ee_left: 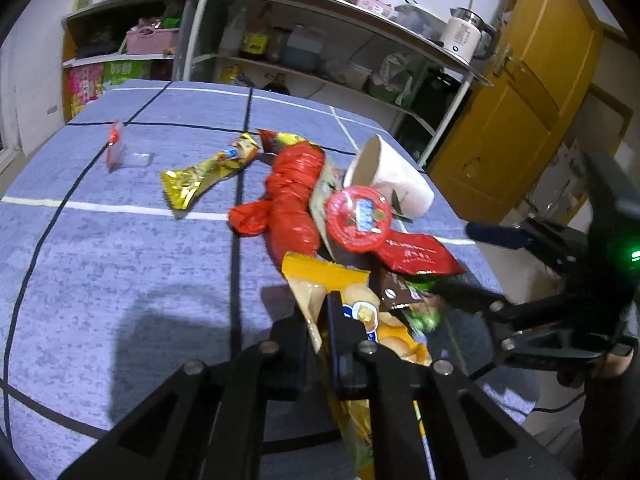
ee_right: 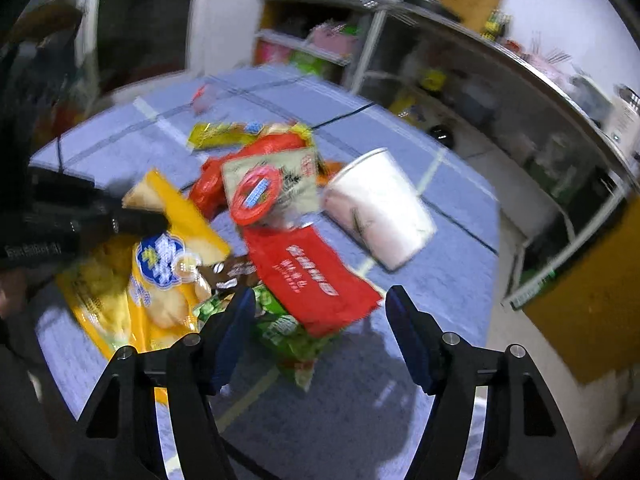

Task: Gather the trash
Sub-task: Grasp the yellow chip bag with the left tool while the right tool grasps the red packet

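Note:
My left gripper is shut on the upper edge of a yellow chip bag, which lies at the near end of a trash pile on the blue tablecloth. The right wrist view shows the same bag with the left gripper clamped on it. My right gripper stands open over a red packet and a green wrapper, its pads pressing on neither. Behind them lie a tipped white paper cup, a red round lid, a red plastic bag and a gold wrapper.
A small red and clear sachet lies apart at the far left of the cloth. Metal shelves with bottles and a white kettle stand behind the table. A yellow door is at the right, past the table's edge.

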Motion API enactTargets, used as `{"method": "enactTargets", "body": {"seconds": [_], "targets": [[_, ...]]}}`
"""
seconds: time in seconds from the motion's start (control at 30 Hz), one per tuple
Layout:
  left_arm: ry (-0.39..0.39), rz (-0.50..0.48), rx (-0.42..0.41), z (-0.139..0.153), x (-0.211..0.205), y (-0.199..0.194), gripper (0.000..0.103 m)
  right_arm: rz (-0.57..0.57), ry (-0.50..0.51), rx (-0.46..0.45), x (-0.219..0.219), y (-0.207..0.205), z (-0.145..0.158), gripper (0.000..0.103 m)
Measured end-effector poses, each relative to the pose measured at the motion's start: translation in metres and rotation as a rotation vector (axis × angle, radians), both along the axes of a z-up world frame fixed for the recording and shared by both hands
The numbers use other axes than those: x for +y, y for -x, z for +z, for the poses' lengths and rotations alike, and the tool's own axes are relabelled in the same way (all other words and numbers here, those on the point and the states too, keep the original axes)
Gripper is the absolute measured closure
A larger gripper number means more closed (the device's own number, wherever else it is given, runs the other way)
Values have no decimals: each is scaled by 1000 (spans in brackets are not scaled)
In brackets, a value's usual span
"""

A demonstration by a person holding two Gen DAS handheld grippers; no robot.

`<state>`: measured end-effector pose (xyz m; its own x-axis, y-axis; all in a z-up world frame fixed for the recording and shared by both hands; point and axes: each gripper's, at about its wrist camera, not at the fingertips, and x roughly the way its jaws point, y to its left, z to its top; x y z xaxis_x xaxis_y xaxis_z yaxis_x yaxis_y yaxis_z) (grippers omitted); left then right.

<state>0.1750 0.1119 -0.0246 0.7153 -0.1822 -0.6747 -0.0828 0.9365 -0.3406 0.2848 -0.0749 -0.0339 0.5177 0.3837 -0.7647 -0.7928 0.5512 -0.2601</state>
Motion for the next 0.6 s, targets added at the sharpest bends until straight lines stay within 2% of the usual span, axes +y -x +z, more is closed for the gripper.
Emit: {"method": "enactTargets", "body": {"seconds": [0.13,0.2,0.23,0.27,0.3,0.37,0.43,0.6], "targets": [[7,1,-6,0,3,4,94,46,113,25,13,-11,-16,35],[12,-1,-4,-1,4,4,94,57,151,18,19,-14,-22,45],[14,-2,-3,-1,4,4,94,63,159,38,22,-17,-24,55],[17,-3,-1,-2,4,4,94,68,162,52,23,-19,-26,61],[22,-5,1,-2,5,4,94,69,164,49,24,-20,-27,63],[24,-6,0,-2,5,5,94,73,164,48,25,-21,-29,81],[27,-8,-1,-3,6,6,94,63,154,35,26,-19,-29,90],[38,-8,-20,3,10,11,95,11,44,45,14,-19,-14,96]]}}
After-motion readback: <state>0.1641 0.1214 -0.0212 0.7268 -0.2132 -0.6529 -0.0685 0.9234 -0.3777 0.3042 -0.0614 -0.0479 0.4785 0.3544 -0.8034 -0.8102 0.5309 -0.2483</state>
